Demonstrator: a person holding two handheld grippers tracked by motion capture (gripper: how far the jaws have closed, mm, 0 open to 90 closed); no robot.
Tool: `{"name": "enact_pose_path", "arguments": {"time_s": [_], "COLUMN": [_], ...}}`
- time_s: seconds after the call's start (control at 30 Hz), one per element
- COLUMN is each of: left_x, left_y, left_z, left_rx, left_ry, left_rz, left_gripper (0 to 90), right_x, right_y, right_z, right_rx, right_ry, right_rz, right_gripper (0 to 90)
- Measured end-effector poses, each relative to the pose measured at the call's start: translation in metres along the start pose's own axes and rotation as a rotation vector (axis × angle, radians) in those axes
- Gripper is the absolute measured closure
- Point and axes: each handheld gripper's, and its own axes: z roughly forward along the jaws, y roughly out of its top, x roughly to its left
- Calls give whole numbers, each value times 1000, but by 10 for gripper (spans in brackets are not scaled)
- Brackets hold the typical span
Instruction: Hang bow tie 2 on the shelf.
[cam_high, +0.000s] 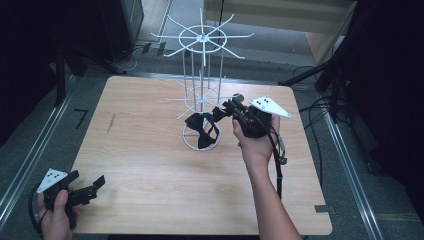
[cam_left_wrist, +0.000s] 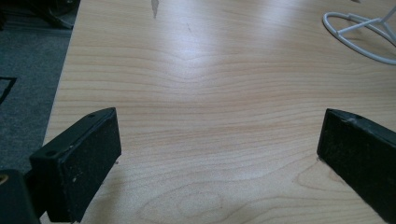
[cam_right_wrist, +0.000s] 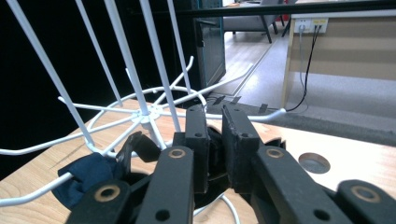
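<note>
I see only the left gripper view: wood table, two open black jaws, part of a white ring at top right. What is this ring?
Observer: It is the base ring of a white wire rack with two tiers of hooks, standing on the table.
Operator: Where is the other gripper?
Observer: The right gripper is at the rack's lower tier, holding a black bow tie.
Operator: Is it really closed on it?
Observer: In the right gripper view, the jaws stand nearly together with black cloth pinched between them.
</note>
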Motion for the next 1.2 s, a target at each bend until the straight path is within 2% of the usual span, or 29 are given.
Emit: {"name": "enact_pose_path", "arguments": {"time_s": [0.17,0.27,0.57,0.8,1.0,1.2], "left_x": [0,0,0,0,0,-1], "left_y": [0,0,0,0,0,0], "left_z": [0,0,0,0,0,0], "left_rx": [-1,1,1,2,3,0], "left_ry": [-1,1,3,5,5,8], "left_rz": [-1,0,1,3,0,3], "left_gripper": [0,0,0,0,0,0], "right_x": [-9,-14,-27,-35,-41,-49], "right_y": [-5,-7,-22,-35,-48,-61], "right_z": [-1,-3,-13,-20,-28,-36], "right_rx": [3,6,22,24,28,34], "right_ry": [-15,-16,-20,-49,-33,-48], "right_rz": [50,72,76,52,38,44], "right_gripper": [693,676,604,454,295,143]}}
